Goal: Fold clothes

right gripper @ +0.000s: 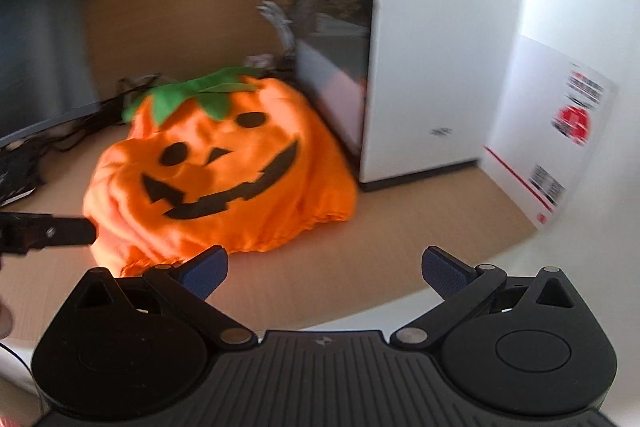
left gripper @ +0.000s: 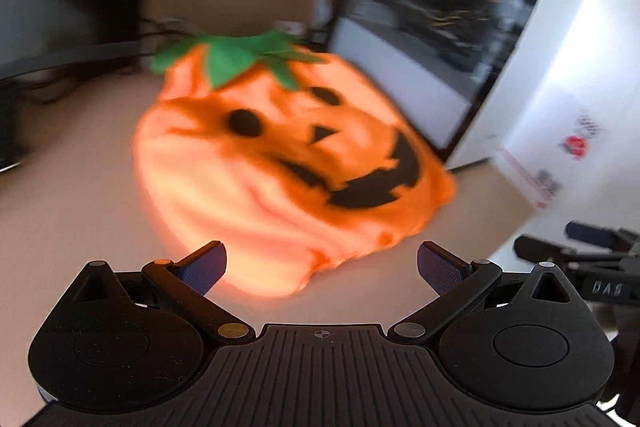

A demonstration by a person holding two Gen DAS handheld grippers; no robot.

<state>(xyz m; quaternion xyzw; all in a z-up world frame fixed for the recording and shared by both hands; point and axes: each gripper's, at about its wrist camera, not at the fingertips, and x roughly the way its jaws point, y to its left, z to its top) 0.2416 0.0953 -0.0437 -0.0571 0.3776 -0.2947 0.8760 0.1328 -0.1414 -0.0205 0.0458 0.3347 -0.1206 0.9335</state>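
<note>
An orange pumpkin costume [left gripper: 280, 167] with a black face and a green leaf collar lies puffed up on the light wooden desk [left gripper: 72, 195]. My left gripper [left gripper: 322, 265] is open just in front of its near hem, with nothing between the blue pads. In the right wrist view the same costume [right gripper: 224, 167] lies ahead and to the left. My right gripper [right gripper: 325, 269] is open over bare desk [right gripper: 380, 251], a little short of the hem. The other gripper [right gripper: 44, 231] shows at the left edge, beside the costume. Both views are blurred.
A white computer case [right gripper: 432, 67] with a dark glass side [left gripper: 440, 27] stands right behind the costume. A white box with a red label [right gripper: 552, 131] leans at the right. A monitor [right gripper: 36, 39] and cables [right gripper: 72, 139] sit at the back left.
</note>
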